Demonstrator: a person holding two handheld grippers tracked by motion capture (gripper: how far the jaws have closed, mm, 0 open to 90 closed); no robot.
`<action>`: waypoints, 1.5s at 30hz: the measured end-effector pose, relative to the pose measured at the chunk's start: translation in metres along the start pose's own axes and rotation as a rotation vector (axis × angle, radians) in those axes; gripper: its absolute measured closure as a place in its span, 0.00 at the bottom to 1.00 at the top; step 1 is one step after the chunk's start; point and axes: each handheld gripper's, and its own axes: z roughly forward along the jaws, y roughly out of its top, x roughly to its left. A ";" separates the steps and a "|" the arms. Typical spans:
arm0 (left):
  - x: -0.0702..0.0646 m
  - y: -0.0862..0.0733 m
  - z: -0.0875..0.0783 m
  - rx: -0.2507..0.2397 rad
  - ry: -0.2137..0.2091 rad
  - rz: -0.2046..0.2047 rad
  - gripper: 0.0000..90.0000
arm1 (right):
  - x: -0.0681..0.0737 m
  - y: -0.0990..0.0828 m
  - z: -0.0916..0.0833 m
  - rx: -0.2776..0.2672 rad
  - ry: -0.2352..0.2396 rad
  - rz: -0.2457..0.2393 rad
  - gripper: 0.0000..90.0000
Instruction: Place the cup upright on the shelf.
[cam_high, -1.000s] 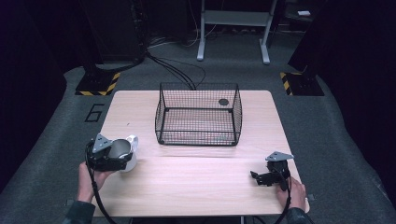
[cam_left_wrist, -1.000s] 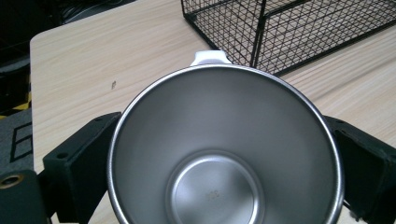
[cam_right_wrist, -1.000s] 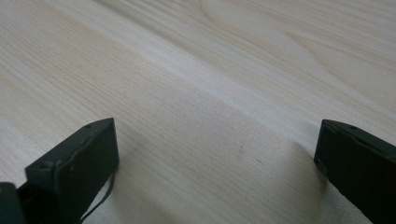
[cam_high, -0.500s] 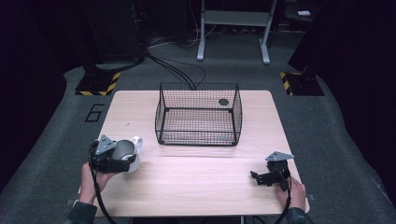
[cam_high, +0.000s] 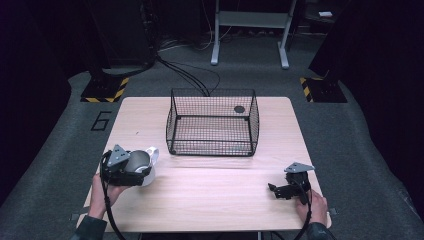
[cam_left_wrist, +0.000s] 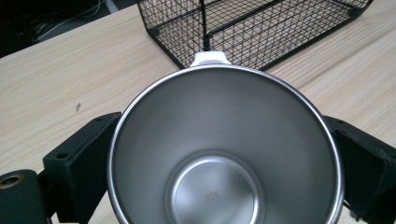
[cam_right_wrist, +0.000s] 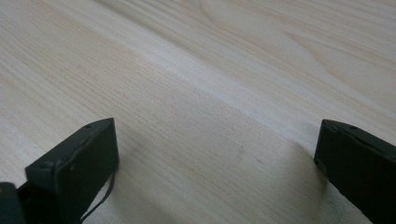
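Observation:
A steel mug (cam_high: 139, 161) with a white handle (cam_high: 152, 154) sits between the jaws of my left gripper (cam_high: 141, 170) at the table's near left. From the left gripper view I look straight into the mug (cam_left_wrist: 224, 154); its rim is pressed by a black jaw on either side, and its handle (cam_left_wrist: 210, 58) points toward the wire basket (cam_left_wrist: 261, 28). My right gripper (cam_high: 277, 191) rests low at the near right, its jaws wide apart over bare wood (cam_right_wrist: 217, 154) with nothing between them.
The black wire basket (cam_high: 210, 135) stands at the middle of the wooden table (cam_high: 210, 195), toward the back, with a small dark disc (cam_high: 239, 109) inside it. Cables and a metal stand (cam_high: 250, 30) lie on the dark floor beyond.
My left gripper has shifted slightly right and toward the near edge, carrying the mug. The right gripper has stayed put.

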 end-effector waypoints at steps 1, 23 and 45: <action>-0.001 0.001 0.000 0.001 -0.006 0.002 0.07 | 0.000 0.000 0.000 0.000 0.000 0.000 0.00; -0.021 0.017 0.009 -0.016 -0.096 0.043 0.07 | 0.000 0.000 0.000 0.010 0.002 -0.003 0.00; -0.041 0.050 0.021 -0.032 -0.184 0.118 0.07 | 0.000 0.000 0.000 0.010 0.003 -0.004 0.00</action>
